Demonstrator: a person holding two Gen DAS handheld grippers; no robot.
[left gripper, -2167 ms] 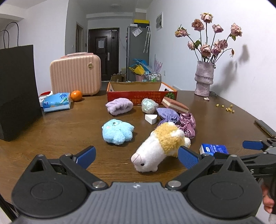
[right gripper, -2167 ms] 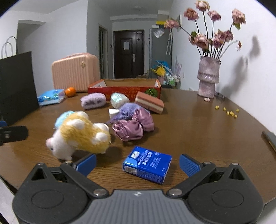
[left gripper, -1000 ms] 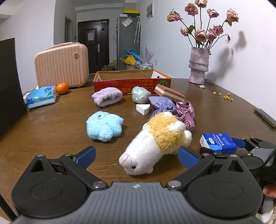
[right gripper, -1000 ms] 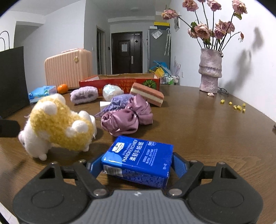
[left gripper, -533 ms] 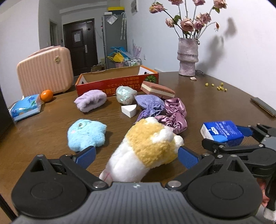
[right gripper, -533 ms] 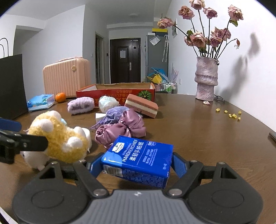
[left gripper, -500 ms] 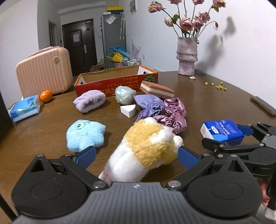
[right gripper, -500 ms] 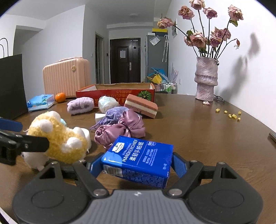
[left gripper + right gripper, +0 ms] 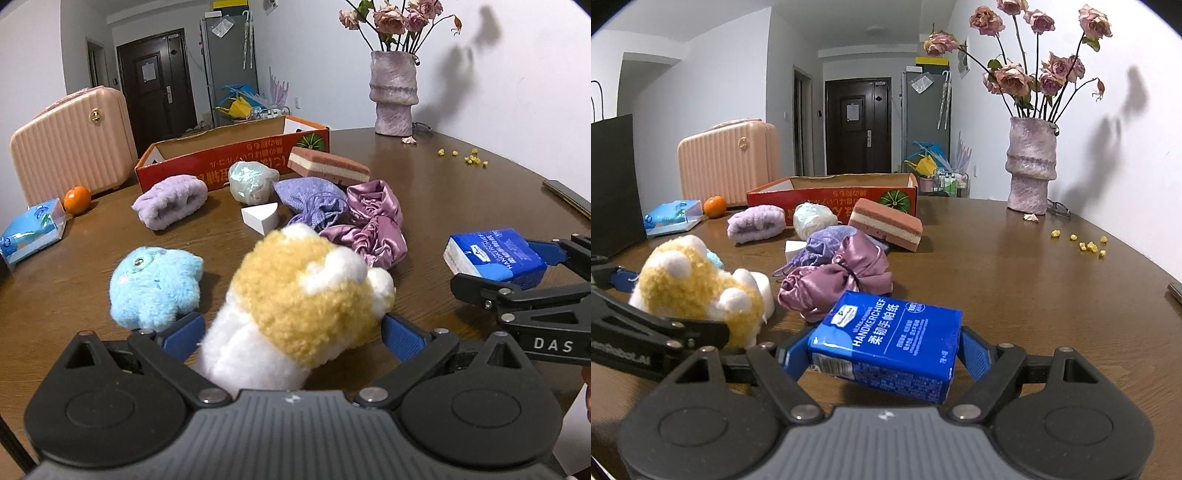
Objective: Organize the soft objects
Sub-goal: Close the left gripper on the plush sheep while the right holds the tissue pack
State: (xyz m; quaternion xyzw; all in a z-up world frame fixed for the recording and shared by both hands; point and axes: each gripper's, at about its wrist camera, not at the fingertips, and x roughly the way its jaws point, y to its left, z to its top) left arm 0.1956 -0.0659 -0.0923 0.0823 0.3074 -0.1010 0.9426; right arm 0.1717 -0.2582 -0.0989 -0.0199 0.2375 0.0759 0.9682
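1. Tissues: the blue handkerchief pack (image 9: 886, 343) is pinched in the right tongs (image 9: 886, 350), near-right, above the surface (image 9: 1034, 295).
2. Left tongs (image 9: 291, 332) are spread around the yellow-white plush toy (image 9: 306, 295); whether their pads touch it I cannot tell.

Both cameras sit low on their tools, looking forward and slightly down across the brown wooden counter (image 9: 461, 173) toward the red cardboard box (image 9: 236, 155) (image 9: 834, 194). The left view sits nearer the box; both share the yellow-and-white plush toy (image 9: 306, 295) (image 9: 698, 288) close up.
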